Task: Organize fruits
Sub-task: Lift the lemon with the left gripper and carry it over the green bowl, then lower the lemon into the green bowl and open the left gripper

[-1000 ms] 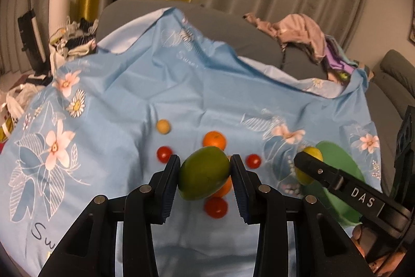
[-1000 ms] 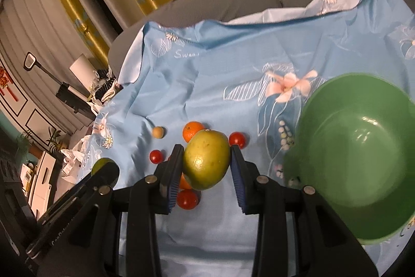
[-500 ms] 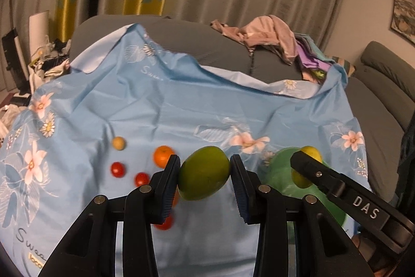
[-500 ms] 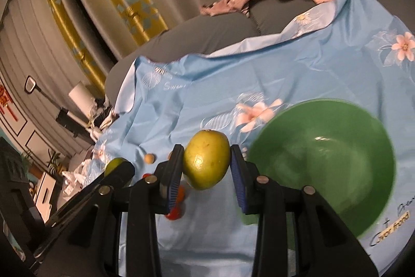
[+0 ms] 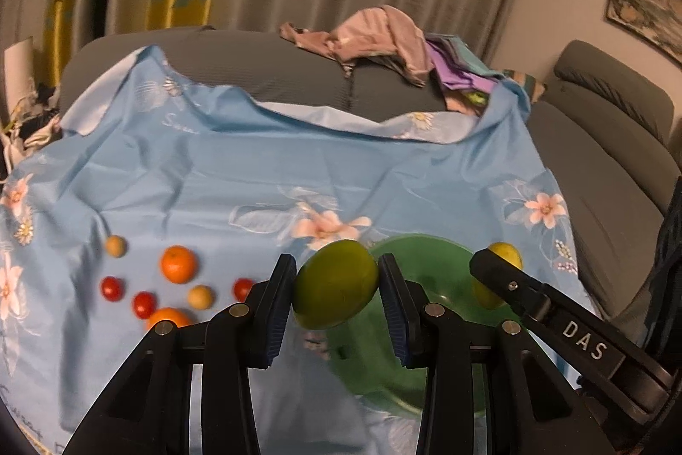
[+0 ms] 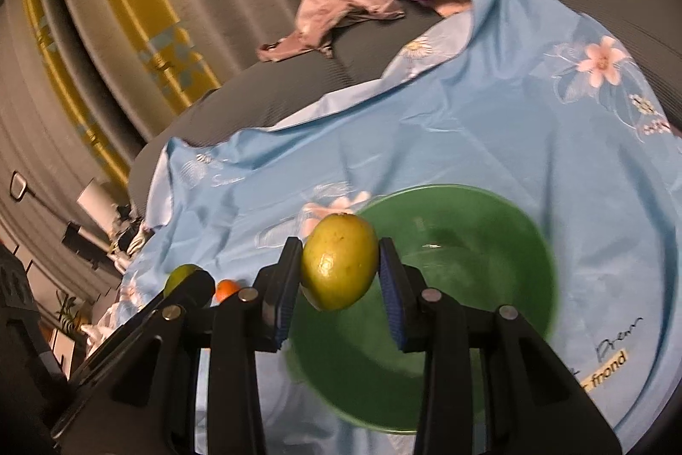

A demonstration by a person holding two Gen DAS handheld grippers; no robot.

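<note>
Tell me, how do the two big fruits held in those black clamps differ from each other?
The left gripper holds a darker, even green fruit lying with its long side across the fingers. The right gripper holds a paler yellow-green fruit standing taller than wide, with small dark specks and a glossy highlight. Seen from the left camera, the yellow-green one sits further over the green bowl than the green one. Both are similar-sized, clamped firmly and off the cloth.

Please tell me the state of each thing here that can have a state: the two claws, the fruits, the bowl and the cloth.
Left claw: shut on the green mango, held in the air.
Right claw: shut on the yellow-green mango, held above the bowl.
Green bowl: upright on the cloth, nothing visible inside.
Oranges and cherry tomatoes: loose on the cloth.
Blue floral cloth: spread out, wrinkled.
</note>
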